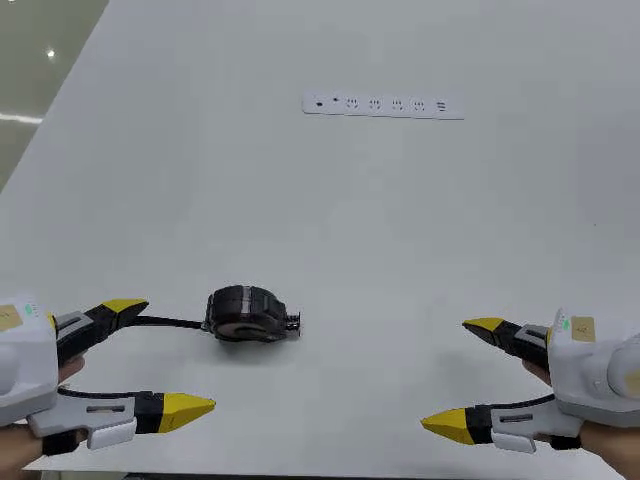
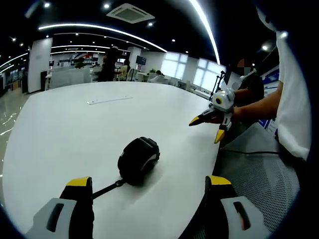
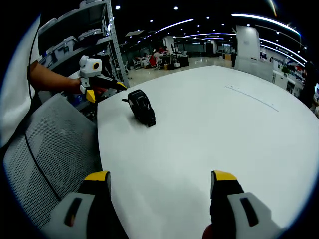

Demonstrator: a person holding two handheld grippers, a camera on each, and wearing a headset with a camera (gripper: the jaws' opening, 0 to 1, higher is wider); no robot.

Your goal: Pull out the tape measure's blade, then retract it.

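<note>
A black tape measure (image 1: 247,314) lies on the white table (image 1: 330,220), its blade tip pointing right and a black strap trailing left. My left gripper (image 1: 165,358) is open at the lower left, its jaws wide apart and just left of the tape measure (image 2: 138,160); the strap runs toward the upper jaw. My right gripper (image 1: 462,375) is open at the lower right with nothing between its yellow tips, well clear of the tape measure (image 3: 142,107). Each gripper view also catches the opposite gripper: the right gripper (image 2: 210,122) from the left, the left gripper (image 3: 102,87) from the right.
A white power strip (image 1: 383,105) lies flat at the far middle of the table. The table's near edge runs just under both grippers. A grey mesh chair (image 3: 55,144) stands beside the table, and an office with shelves and people lies beyond.
</note>
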